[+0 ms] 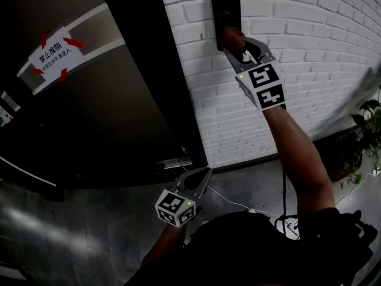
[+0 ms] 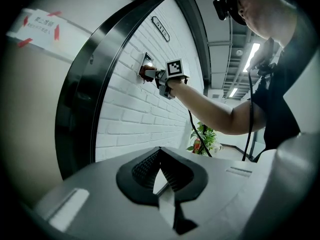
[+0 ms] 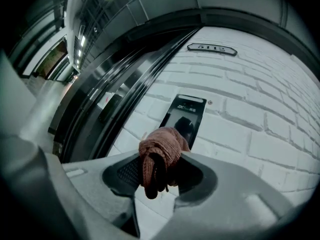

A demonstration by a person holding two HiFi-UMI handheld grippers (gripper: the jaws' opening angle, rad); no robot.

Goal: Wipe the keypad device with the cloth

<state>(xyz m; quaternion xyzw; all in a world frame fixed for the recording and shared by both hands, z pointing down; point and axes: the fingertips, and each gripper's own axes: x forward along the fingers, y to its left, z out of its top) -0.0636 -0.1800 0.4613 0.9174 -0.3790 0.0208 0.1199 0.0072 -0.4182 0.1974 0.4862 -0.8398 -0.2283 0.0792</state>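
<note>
Here, right gripper (image 3: 161, 170) pinches bunched knitted cloth (image 3: 159, 149) at glossy keypad device (image 3: 189, 111).

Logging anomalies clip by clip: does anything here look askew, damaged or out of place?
Nothing stands out. The keypad device sits flat on the brick wall, and the right gripper holds the reddish cloth bunched at its lower end. The left gripper hangs shut and empty.

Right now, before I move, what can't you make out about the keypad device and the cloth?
- Whether the cloth touches the keypad device: in the right gripper view the bunched cloth covers the device's lower end. In the head view the right gripper blocks it.
- Device keys: the face is too dark in every view.
- Left gripper view: the device is tiny and mostly behind the right gripper.
</note>
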